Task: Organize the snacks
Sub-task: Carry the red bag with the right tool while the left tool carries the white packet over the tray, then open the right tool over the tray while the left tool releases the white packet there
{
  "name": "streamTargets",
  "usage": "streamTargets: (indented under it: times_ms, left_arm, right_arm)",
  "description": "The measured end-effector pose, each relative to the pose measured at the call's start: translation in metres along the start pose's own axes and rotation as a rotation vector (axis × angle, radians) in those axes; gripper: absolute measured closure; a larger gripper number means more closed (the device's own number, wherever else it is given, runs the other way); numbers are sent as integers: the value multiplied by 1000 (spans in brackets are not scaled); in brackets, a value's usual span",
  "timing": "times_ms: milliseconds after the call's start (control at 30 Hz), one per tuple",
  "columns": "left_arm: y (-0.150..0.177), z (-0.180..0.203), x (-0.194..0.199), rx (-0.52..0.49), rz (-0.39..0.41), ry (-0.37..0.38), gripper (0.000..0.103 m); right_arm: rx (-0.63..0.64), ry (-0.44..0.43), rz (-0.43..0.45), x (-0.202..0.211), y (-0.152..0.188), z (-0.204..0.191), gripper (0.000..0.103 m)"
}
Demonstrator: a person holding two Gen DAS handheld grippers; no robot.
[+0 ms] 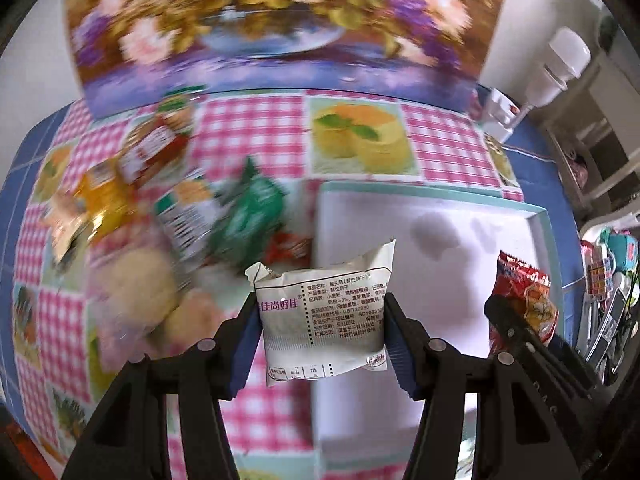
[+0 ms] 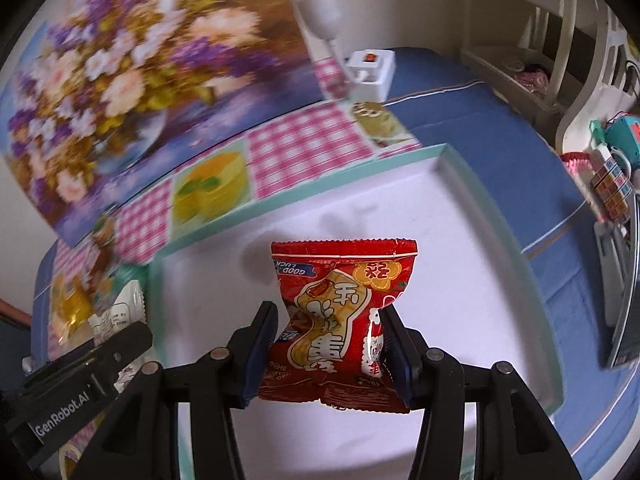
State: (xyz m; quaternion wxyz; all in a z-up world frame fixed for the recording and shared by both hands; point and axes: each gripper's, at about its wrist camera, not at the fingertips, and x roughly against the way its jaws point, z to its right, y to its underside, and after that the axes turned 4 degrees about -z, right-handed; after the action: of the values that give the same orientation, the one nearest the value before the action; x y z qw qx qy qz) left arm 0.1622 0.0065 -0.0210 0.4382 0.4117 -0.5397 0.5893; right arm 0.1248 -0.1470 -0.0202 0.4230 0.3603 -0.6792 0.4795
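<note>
Left hand-held gripper (image 1: 322, 322) clamps white packet (image 1: 326, 312), right hand-held gripper (image 2: 328, 344) red packet (image 2: 340, 316); checked tablecloth (image 1: 256, 132) (blurred, perhaps vinyl).

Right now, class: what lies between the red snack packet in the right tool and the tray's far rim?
Nothing: in the right wrist view, only bare white tray floor separates the red snack packet from the far rim.
</note>
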Motion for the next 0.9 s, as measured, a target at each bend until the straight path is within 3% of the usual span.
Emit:
streamTargets:
  times_ms: [267,567,600,667,833,900]
  left_arm:
    - [-24,29,-28,-58,1,6,43]
    - [-35,41,-44,-78,11,8,41]
    - [-35,40,-44,-78,12,7,39]
    - [-35,39,-44,-76,11,12,23]
    - [-32,34,-37,-73,20,1,23]
    - [-31,32,-33,-60,24,9,22]
  right_arm:
    - [-19,47,-29,-27,-33,30,48]
    - [-14,63,-39,-38,-44,38,48]
    - [-13,62,-40,-38,-44,37,48]
    - [-12,59,-44,-38,-45,37,47]
    - [-18,51,-60,-37,-44,37,34]
    - [-13,55,-62,-36,-43,35,33]
